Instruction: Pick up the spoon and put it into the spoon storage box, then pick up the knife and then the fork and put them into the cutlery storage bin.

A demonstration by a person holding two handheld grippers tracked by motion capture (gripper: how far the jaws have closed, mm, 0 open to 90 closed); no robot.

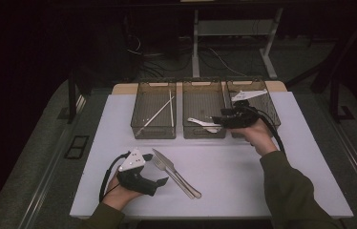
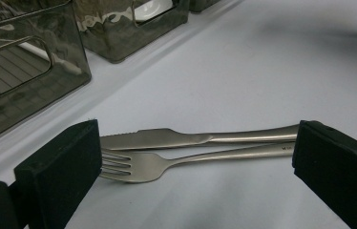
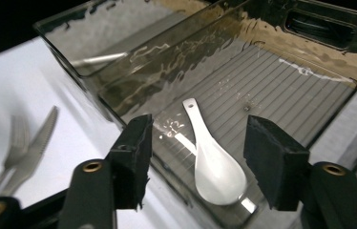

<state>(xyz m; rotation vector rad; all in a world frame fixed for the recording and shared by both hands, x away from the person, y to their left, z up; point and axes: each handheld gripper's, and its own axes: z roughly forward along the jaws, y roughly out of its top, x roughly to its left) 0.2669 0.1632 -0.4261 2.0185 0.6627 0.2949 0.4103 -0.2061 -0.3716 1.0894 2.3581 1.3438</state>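
Observation:
My right gripper (image 1: 219, 120) hangs open over the near end of the middle smoky bin (image 1: 204, 133). Below it a white ceramic spoon (image 3: 212, 167) lies flat on the bin's ribbed floor, seen between the jaws of the right gripper (image 3: 198, 152) with neither pad on it. My left gripper (image 1: 163, 179) rests on the white table near its front left and points right, open. A steel knife (image 2: 167, 138) and fork (image 2: 138, 167) lie side by side on the table, and in the left gripper view they run across the gap of the gripper (image 2: 198, 167), untouched.
Three smoky plastic bins stand in a row at the back of the table (image 1: 262, 191). The left bin (image 1: 153, 131) holds white chopsticks (image 1: 160, 112). The right bin (image 1: 267, 107) holds a white utensil (image 1: 248, 94). Cables trail from both grippers.

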